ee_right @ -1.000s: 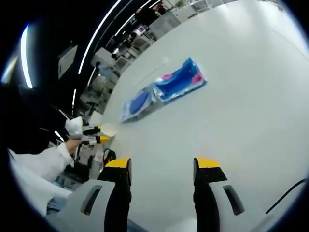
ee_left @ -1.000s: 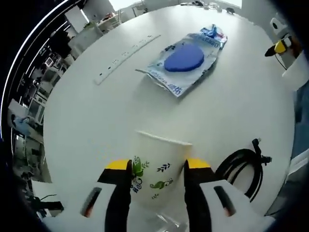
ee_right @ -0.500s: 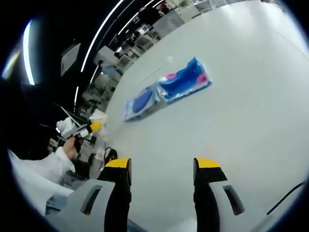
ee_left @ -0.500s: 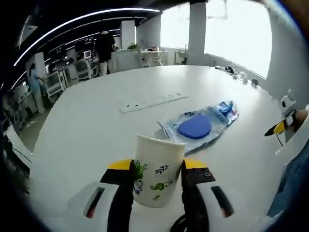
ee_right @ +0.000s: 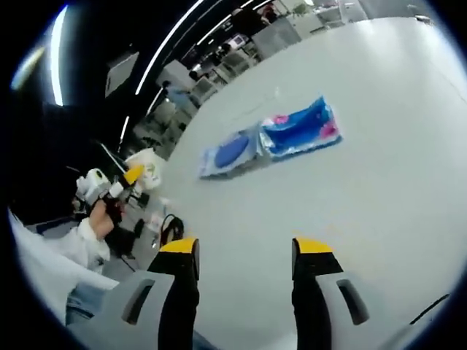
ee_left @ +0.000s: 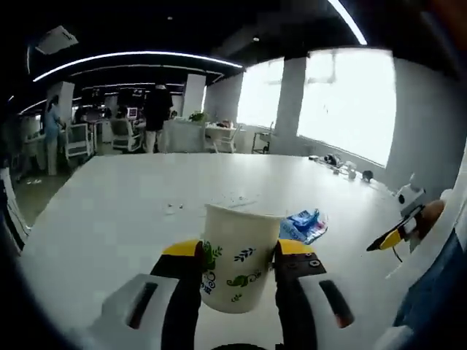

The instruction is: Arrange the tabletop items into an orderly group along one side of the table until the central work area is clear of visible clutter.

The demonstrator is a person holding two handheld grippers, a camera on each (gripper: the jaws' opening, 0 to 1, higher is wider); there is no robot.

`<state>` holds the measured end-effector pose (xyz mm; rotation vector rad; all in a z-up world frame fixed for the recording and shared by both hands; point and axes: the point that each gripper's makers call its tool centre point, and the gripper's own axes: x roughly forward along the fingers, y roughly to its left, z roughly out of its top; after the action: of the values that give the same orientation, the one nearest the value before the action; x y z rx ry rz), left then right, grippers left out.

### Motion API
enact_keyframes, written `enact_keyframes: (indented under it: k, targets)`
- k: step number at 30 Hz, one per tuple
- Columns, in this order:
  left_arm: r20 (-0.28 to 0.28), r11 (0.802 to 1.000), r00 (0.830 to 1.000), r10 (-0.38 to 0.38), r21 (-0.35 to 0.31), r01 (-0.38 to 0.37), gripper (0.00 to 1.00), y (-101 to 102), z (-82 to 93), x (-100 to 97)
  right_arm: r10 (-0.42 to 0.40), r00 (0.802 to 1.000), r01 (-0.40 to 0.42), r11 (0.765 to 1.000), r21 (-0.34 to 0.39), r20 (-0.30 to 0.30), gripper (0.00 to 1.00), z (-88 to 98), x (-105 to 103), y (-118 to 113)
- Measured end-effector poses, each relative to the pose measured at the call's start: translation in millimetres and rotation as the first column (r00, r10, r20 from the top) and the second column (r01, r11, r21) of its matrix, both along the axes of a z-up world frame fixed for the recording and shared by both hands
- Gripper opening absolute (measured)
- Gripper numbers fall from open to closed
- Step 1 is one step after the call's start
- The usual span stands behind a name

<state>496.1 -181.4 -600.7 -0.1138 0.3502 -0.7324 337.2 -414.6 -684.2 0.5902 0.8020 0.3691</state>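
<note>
Left gripper [ee_left: 237, 251] carrying a paper cup [ee_left: 238, 257] above the white table [ee_left: 109, 211]; right gripper [ee_right: 244, 251] idle.

Left jaws pinch the cup on its 2 sides, upright, lifted off the table. Judgement: keep it level, squeeze lightly so the thin wall does not buckle, and set it down at a table edge beside the other items. Cup inside cannot be seen, so contents unknown. 2 flat packs remain mid-table: a clear pack with a blue disc [ee_right: 228, 153] touching a blue and pink pack [ee_right: 300, 131]. Right jaws spread, holding nothing, over bare table. A coiled black cable [ee_right: 171, 230] lies near the table edge.
</note>
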Motion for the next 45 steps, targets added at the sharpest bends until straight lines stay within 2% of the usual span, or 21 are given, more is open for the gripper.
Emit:
enact_keyframes:
  k: [7,9,10,15,19,26,29,30,31,32,35,36,37,38,39,40,41,42,43,44,45]
  targets:
    - [0.028,0.996,0.999,0.019,-0.083,-0.017,0.39,-3,13.6,-12.0,0.044,0.996,-0.046,0.999,0.019,0.078,0.49,27.3,18,14]
    - [0.037,0.995,0.999,0.019,-0.097,-0.015,0.39,-7,18.1,-18.8,0.067,0.992,-0.07,0.997,0.021,0.111,0.49,40.5,23,20]
    - [0.04,0.995,0.999,0.018,-0.101,-0.014,0.39,-7,19.6,-21.0,0.084,0.984,-0.088,0.996,0.015,0.155,0.49,51.1,30,22]
    - [0.048,0.995,0.999,0.016,-0.101,-0.011,0.39,-9,23.0,-34.1,0.148,0.953,-0.152,0.988,-0.007,0.263,0.49,95.0,48,33]
    - [0.049,0.995,0.999,0.014,-0.098,-0.01,0.39,-12,21.8,-46.1,0.185,0.927,-0.197,0.98,0.003,0.325,0.48,123.2,58,44]
    - [0.046,0.997,0.999,0.012,-0.074,-0.009,0.39,-18,18.9,-61.2,0.28,0.891,-0.296,0.955,-0.012,0.358,0.48,143.8,67,73]
    - [0.048,0.999,0.999,0.0,-0.052,0.003,0.39,-23,17.2,-68.1,0.357,0.856,-0.367,0.929,-0.047,0.374,0.48,152.3,67,90]
    - [0.047,0.999,0.999,-0.007,-0.037,0.009,0.39,-26,15.3,-70.6,0.402,0.835,-0.404,0.911,-0.078,0.377,0.47,154.9,67,98]
    - [0.047,1.0,0.999,-0.014,-0.02,0.015,0.39,-27,13.7,-72.4,0.417,0.828,-0.416,0.905,-0.087,0.376,0.47,155.8,67,101]
    - [0.049,1.0,0.999,-0.021,-0.002,0.021,0.39,-29,12.2,-74.2,0.467,0.802,-0.456,0.881,-0.124,0.372,0.46,157.8,65,110]
    - [0.048,0.999,0.998,-0.034,0.033,0.033,0.39,-36,10.2,-81.0,0.549,0.756,-0.52,0.834,-0.182,0.355,0.41,158.9,62,128]
    - [0.049,0.999,0.998,-0.036,0.042,0.034,0.39,-37,10.0,-82.7,0.558,0.742,-0.543,0.825,-0.155,0.372,0.41,164.1,60,138]
    - [0.054,0.995,0.997,-0.047,0.091,0.042,0.39,-37,6.7,-85.5,0.561,0.735,-0.562,0.818,-0.122,0.381,0.42,168.1,57,145]
    - [0.054,0.993,0.997,-0.052,0.113,0.046,0.39,-37,4.8,-86.5,0.574,0.725,-0.598,0.799,-0.065,0.381,0.42,173.2,50,155]
    - [0.058,0.988,0.996,-0.065,0.146,0.056,0.39,-39,2.1,-89.7,0.587,0.716,-0.619,0.784,-0.048,0.378,0.42,175.2,45,160]
    - [0.058,0.988,0.996,-0.069,0.14,0.06,0.39,-41,2.5,-91.9,0.614,0.688,-0.642,0.763,-0.07,0.386,0.41,176.0,41,166]
    - [0.059,0.99,0.996,-0.067,0.127,0.059,0.39,-43,4.1,-94.7,0.622,0.68,-0.649,0.757,-0.076,0.389,0.41,176.2,40,168]
    - [0.058,0.991,0.996,-0.066,0.117,0.059,0.39,-44,5.4,-97.6,0.667,0.644,-0.668,0.729,-0.151,0.374,0.42,169.5,35,172]
    - [0.059,0.992,0.996,-0.066,0.116,0.058,0.39,-44,5.8,-100.6,0.69,0.626,-0.679,0.711,-0.182,0.363,0.42,165.7,32,175]
    - [0.062,0.99,0.996,-0.069,0.13,0.06,0.39,-45,5.1,-103.1,0.722,0.6,-0.699,0.682,-0.214,0.344,0.43,160.2,26,179]
    - [0.066,0.987,0.995,-0.074,0.148,0.064,0.39,-45,4.0,-105.1,0.739,0.587,-0.711,0.666,-0.225,0.33,0.43,156.9,22,181]
